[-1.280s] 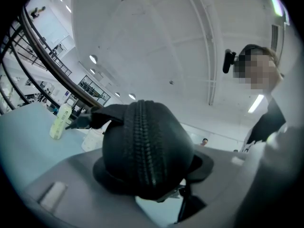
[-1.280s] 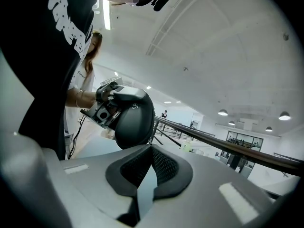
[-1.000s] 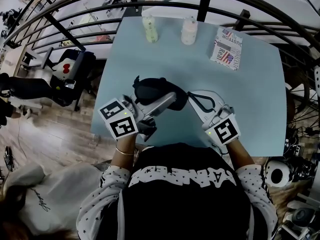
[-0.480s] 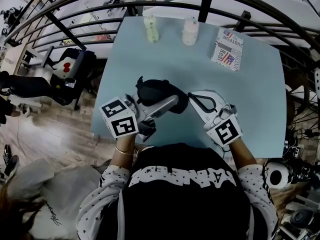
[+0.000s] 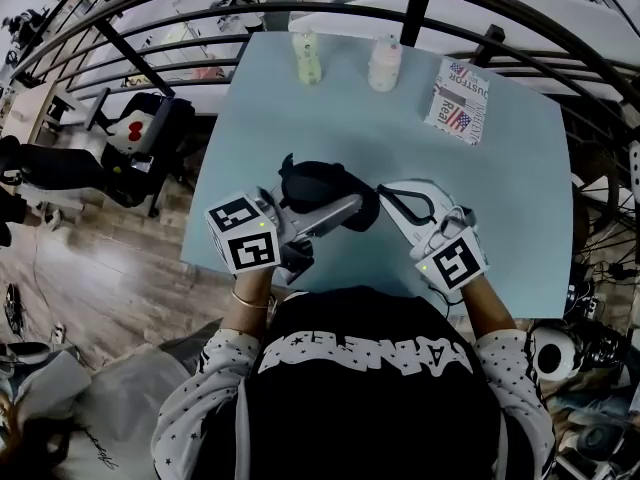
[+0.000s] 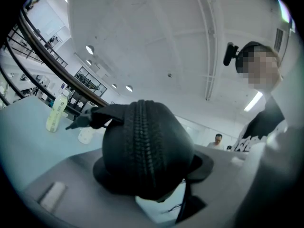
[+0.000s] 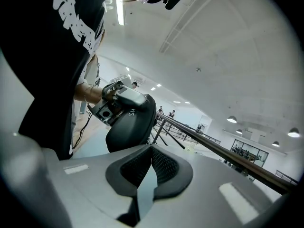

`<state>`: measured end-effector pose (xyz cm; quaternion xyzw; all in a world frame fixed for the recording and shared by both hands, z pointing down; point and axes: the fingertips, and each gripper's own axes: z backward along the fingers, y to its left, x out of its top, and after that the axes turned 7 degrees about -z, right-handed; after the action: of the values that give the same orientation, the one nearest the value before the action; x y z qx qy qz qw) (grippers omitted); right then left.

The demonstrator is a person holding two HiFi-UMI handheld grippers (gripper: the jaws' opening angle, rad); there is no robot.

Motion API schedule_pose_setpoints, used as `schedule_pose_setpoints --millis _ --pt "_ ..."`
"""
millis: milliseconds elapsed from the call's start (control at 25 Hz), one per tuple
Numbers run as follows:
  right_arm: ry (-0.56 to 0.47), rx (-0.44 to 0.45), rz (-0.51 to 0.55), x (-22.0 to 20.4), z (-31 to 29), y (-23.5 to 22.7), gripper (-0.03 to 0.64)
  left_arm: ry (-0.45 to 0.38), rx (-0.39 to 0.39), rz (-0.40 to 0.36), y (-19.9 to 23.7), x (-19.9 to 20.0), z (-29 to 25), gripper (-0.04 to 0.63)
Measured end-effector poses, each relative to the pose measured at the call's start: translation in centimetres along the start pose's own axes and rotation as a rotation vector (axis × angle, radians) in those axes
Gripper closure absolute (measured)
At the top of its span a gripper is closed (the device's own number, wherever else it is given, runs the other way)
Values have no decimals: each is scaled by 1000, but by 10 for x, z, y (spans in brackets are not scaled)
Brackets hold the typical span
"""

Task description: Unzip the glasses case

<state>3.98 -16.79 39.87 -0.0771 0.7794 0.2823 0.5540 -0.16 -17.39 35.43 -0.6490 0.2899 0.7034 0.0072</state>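
The black glasses case (image 5: 318, 182) is lifted just above the pale blue table (image 5: 500, 208), clamped between the fingers of my left gripper (image 5: 348, 206). In the left gripper view the case (image 6: 161, 151) fills the gap between the jaws, its zip (image 6: 140, 141) running over the top and facing me, with a dark pull tab (image 6: 81, 121) sticking out to the left. My right gripper (image 5: 386, 195) sits just right of the case, a small gap apart, shut with nothing between its pads (image 7: 164, 167). From the right gripper view the case (image 7: 135, 127) hangs ahead and to the left.
Two small bottles (image 5: 305, 58) (image 5: 383, 63) stand at the table's far edge. A printed box (image 5: 455, 98) lies at the far right. Dark railings (image 5: 150, 23) curve behind the table; a chair (image 5: 140, 148) stands on the floor to the left.
The left gripper and the case have edged slightly to the right. The right gripper has rolled a little and kept its place, still shut.
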Motion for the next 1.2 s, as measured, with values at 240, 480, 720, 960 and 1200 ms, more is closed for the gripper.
schedule_pose_setpoints --millis 240,480,720,960,1200 --pt "-16 15 12 6 0 0 609 14 -5 4 -4 -5 -2 595" --pt "-35 43 19 11 -4 2 609 15 4 14 -5 -9 1 595" --pt "-52 79 33 22 -8 11 609 14 15 24 -11 -10 11 595" --pt "-77 119 44 32 -15 18 607 19 27 30 -13 -14 19 595" --pt "-94 153 37 38 -24 21 607 40 39 30 -13 -18 22 595"
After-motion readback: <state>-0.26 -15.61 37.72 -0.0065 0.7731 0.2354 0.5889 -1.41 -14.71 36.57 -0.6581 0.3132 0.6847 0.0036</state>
